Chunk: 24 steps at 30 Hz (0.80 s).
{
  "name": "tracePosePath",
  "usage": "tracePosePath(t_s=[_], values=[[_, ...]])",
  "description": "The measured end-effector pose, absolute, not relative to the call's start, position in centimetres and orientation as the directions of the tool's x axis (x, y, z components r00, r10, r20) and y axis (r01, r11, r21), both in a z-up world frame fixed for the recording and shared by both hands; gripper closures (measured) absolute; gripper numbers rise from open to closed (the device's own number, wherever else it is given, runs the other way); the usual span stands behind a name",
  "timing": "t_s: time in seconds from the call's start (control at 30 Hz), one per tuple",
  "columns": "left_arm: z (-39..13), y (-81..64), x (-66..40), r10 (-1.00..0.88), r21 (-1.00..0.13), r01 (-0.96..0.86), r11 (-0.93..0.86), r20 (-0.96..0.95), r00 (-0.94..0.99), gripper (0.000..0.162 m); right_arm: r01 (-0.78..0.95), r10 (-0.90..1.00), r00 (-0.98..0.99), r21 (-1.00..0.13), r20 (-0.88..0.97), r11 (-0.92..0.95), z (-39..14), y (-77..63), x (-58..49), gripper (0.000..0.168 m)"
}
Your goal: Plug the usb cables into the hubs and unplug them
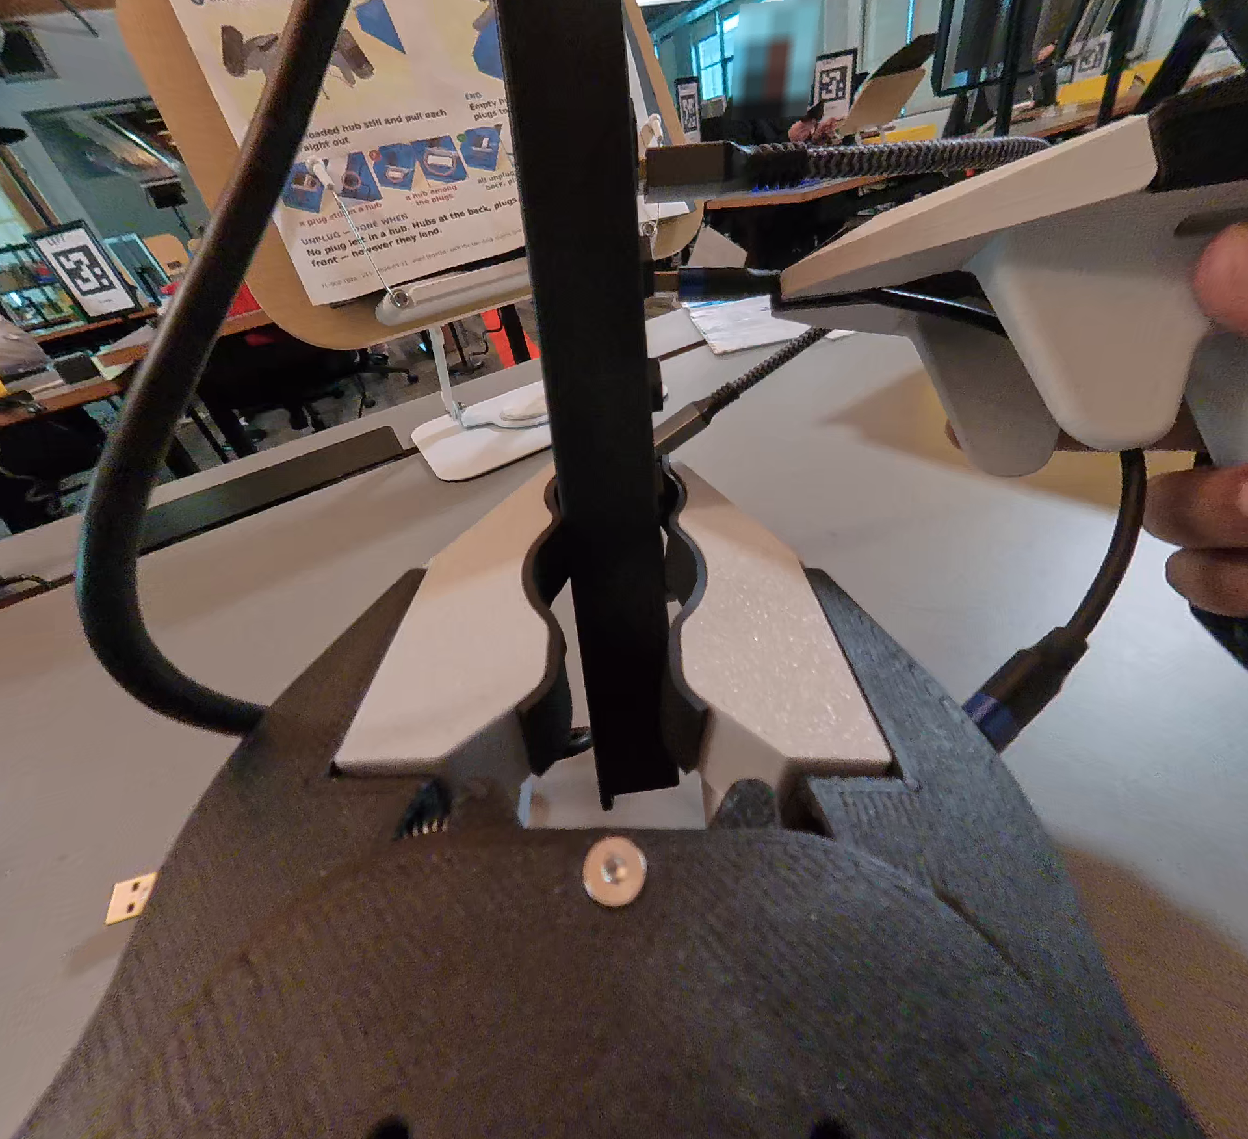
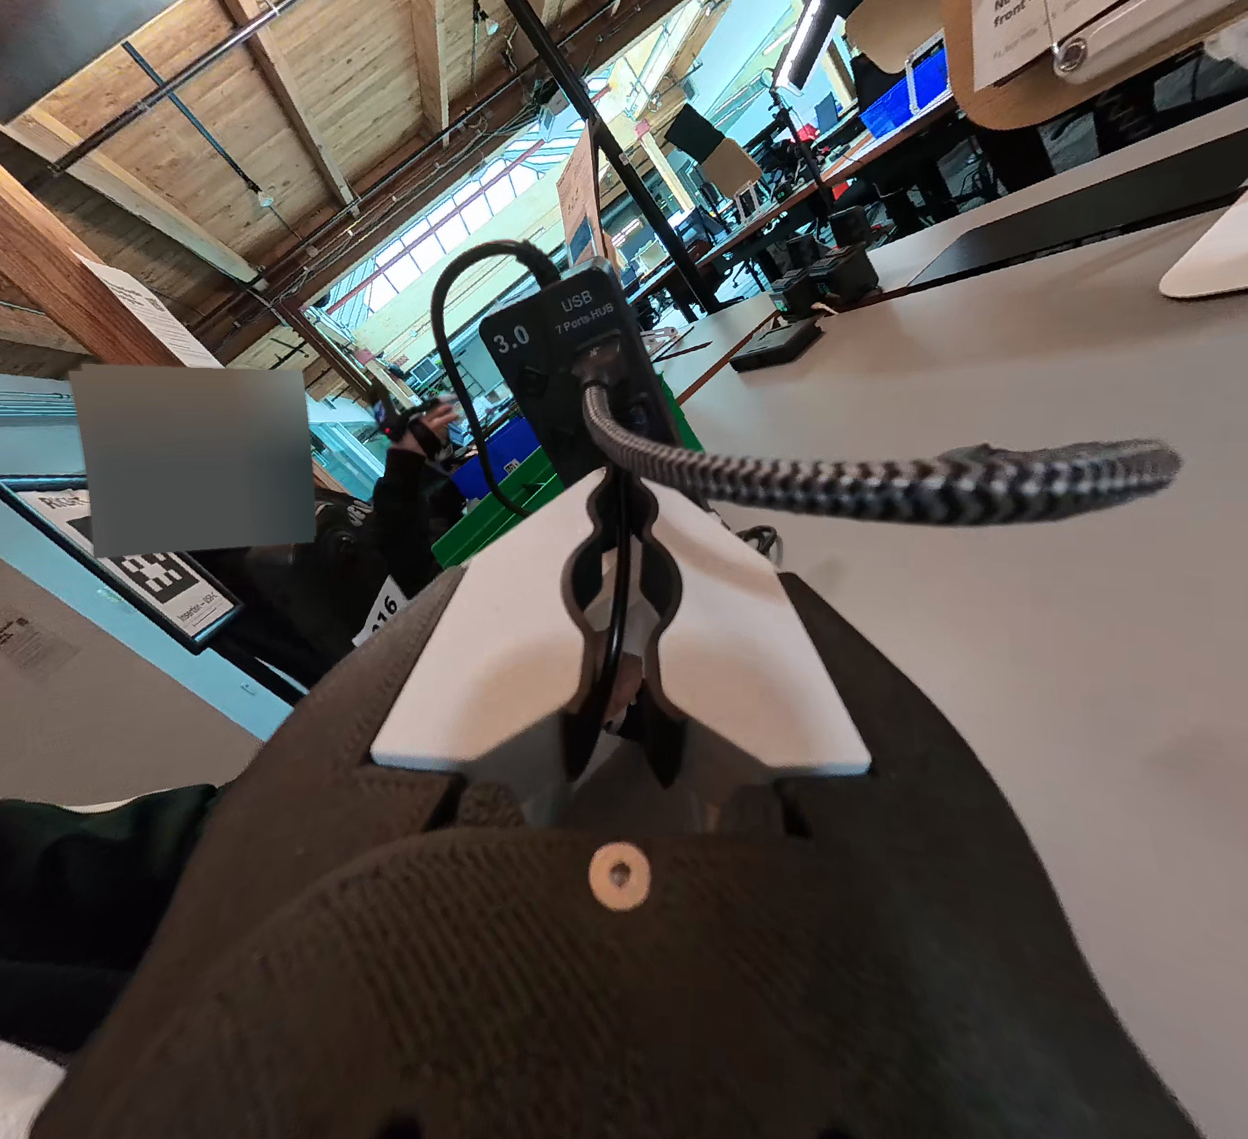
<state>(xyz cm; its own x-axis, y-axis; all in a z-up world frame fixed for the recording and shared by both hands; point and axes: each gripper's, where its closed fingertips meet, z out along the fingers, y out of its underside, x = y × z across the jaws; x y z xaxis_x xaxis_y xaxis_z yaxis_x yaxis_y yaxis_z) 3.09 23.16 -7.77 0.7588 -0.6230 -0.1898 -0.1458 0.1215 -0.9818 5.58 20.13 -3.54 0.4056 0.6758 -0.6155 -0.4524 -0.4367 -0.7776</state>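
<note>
My left gripper [image 1: 611, 485] is shut on a long black USB hub [image 1: 567, 228] and holds it upright and edge-on above the grey table [image 1: 912, 600]. The hub's thick black cable [image 1: 135, 431] loops down on the left. Two braided cables [image 1: 878, 157] are plugged into the hub's right face. My right gripper [image 1: 787, 289] comes in from the right. It is shut on a black plug with a blue band [image 1: 716, 282], whose tip is at the hub's face. In the right wrist view the right gripper [image 2: 618, 492] clamps a thin black cable [image 2: 618, 600], with the hub [image 2: 533, 363] just ahead.
A stand with an instruction sheet [image 1: 378, 161] and its white base [image 1: 486, 438] sit behind the hub. A loose USB plug [image 1: 132, 897] lies on the table at lower left. A blue-banded connector [image 1: 1006, 701] hangs at lower right. A person's hand [image 1: 1202, 512] holds the right gripper.
</note>
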Motion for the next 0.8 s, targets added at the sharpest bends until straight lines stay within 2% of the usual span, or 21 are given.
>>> tracePosePath(t_s=[0.2, 0.43, 0.8], values=[[-7.9, 23.3, 3.0, -0.607, -0.956, -0.246, 0.157, -0.290, 0.740, 0.140, -0.431, 0.678, 0.411, -0.785, -0.609, -0.445, -3.9, 20.2, 5.6, 0.166], [-8.6, 23.2, 3.3, -0.631, -0.947, -0.298, 0.122, -0.306, 0.713, 0.139, -0.424, 0.671, 0.430, -0.791, -0.604, -0.440, -4.2, 20.3, 6.1, 0.167], [-8.7, 22.8, 3.7, -0.658, -0.957, -0.273, 0.094, -0.265, 0.704, 0.139, -0.412, 0.680, 0.455, -0.813, -0.575, -0.411, -4.2, 20.3, 6.3, 0.166]])
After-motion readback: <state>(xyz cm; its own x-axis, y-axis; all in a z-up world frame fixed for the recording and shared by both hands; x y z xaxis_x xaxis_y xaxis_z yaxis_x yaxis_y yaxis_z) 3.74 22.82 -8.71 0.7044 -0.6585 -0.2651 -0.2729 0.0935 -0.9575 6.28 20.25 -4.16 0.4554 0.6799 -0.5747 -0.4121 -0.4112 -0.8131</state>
